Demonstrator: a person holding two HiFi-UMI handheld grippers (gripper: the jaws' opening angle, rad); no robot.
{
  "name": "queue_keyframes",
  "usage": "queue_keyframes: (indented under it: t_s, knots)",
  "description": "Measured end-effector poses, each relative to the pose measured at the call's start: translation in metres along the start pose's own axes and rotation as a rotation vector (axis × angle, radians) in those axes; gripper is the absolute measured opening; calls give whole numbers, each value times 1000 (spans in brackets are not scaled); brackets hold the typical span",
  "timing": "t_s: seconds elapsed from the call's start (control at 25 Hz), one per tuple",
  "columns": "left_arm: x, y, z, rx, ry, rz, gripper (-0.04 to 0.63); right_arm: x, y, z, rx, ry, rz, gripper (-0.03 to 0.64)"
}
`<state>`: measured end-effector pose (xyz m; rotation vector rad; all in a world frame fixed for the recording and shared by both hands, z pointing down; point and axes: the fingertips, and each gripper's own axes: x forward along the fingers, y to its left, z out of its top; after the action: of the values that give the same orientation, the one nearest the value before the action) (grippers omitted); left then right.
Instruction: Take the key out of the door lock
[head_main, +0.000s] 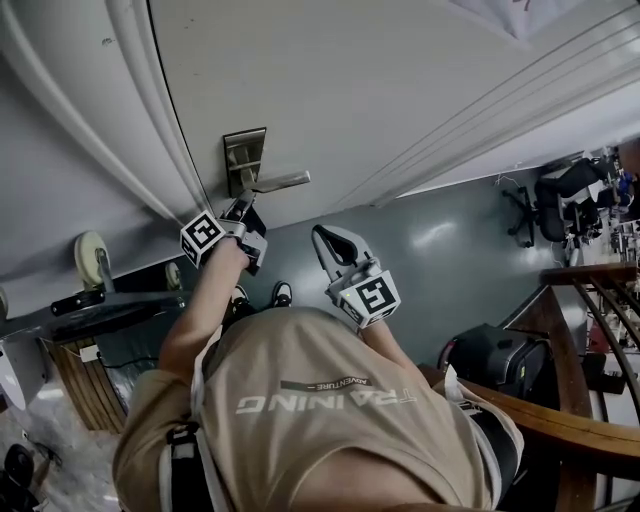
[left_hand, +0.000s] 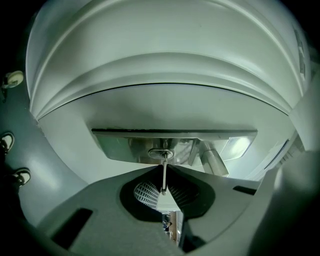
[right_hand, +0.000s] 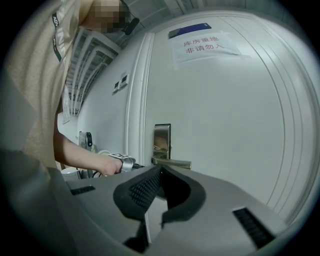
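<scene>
A steel lock plate (left_hand: 125, 146) sits on the white door (head_main: 400, 80), with its lever handle (left_hand: 216, 161) to the right. The thin metal key (left_hand: 163, 176) is seen edge-on, its tip in the round keyhole (left_hand: 161, 153). My left gripper (left_hand: 164, 169) is shut on the key, jaw tips close against the plate. In the head view the left gripper (head_main: 238, 210) sits just under the lock plate (head_main: 244, 152) and lever handle (head_main: 282, 182). My right gripper (head_main: 328, 240) hangs back from the door, shut and holding nothing. It faces the lock plate (right_hand: 162, 136).
The door frame (head_main: 90, 120) runs along the left. A wooden stair rail (head_main: 560, 330) and a black bag (head_main: 495, 360) are at the right, with an office chair (head_main: 560, 195) beyond. A paper notice (right_hand: 207, 44) hangs high on the door.
</scene>
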<state>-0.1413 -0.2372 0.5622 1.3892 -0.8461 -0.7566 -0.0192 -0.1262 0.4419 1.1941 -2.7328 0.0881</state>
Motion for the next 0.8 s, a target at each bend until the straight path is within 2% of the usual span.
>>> queue_keyframes:
  t_s: [0.16,0.48,0.68,0.8]
  knots:
    - [0,0,0,-17,-15,2,25,4,2,1,-5,2,14,15]
    - [0,0,-1,14,-14,12,24,5,3,-2,-2,8,15,15]
    - [-1,-1,-1,2,-1,7,23,9,4,3,-10,0,20,15]
    - [-2,-1,0,54,-19,49,23,10,4,3,-15,-1,20,15]
